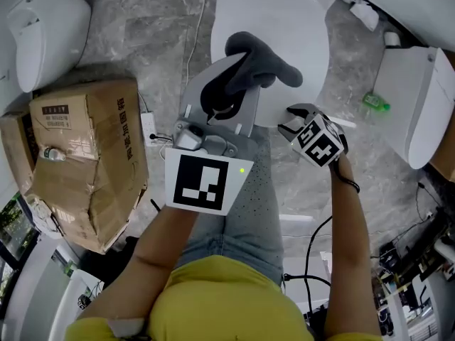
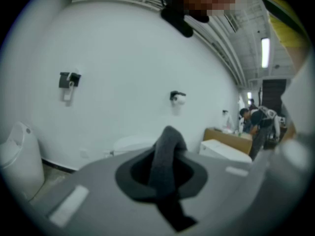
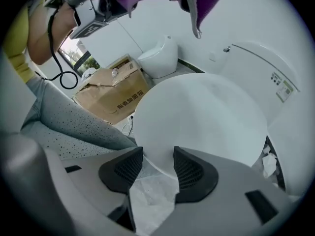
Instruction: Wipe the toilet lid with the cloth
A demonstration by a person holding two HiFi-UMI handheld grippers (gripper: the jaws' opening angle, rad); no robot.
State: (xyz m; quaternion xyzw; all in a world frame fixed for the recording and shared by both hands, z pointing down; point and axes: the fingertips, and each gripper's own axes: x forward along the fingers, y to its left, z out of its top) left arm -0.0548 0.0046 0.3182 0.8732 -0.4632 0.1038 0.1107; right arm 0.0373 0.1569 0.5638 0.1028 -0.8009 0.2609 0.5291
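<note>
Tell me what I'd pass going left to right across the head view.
White ceramic fixture → crumpled brown cardboard box → left gripper shut on the dark grey cloth → right gripper, jaws apart → small green object → white toilet.

Chinese print on cardboard box point(image 3: 110, 90)

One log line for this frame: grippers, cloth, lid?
phase: pre-wipe | left gripper: shut on cloth, held clear above toilet lid | right gripper: open, empty, at lid's front edge | lid: closed

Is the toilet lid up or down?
Down. The white toilet lid lies flat and closed, its smooth top facing up.
</note>
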